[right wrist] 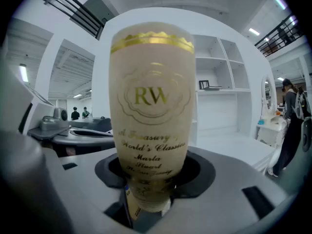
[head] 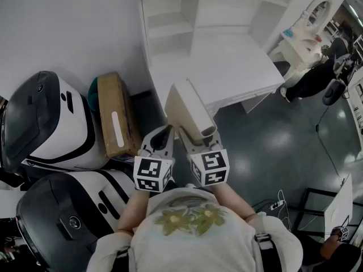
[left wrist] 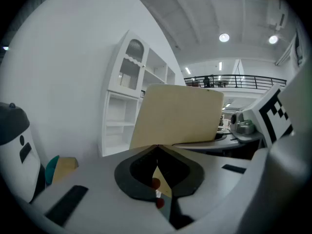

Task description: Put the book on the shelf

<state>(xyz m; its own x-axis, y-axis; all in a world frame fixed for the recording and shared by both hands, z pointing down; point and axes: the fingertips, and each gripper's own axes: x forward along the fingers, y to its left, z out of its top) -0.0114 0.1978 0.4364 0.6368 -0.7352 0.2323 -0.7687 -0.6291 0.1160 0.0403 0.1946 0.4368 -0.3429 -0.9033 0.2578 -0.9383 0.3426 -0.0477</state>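
Desk [head: 227, 67] fronts shelf [head: 170, 30] (robots [head: 51, 123], maybe, leftward); right claw [head: 199, 140] clamps book [head: 190, 109], left claw [head: 164, 132] closed.

Book [right wrist: 152, 106] spine — lowest lettering a blur

Soft, even light fills the head view, and the book [head: 190, 115] casts only a faint shadow. Right of the book the dark floor [head: 272, 140] is glossy and mirrors pale blotches of light. The wide lens bows the shelf [head: 170, 27] above the book. Both gripper views are round fisheye pictures with black corners. In the left gripper view, lamps [left wrist: 224, 37] glare above the book, and the foreground below it is blurred. In the right gripper view the book's gold band glints at the top, its lowest print is smeared out of focus, and the background beside it is bright white.
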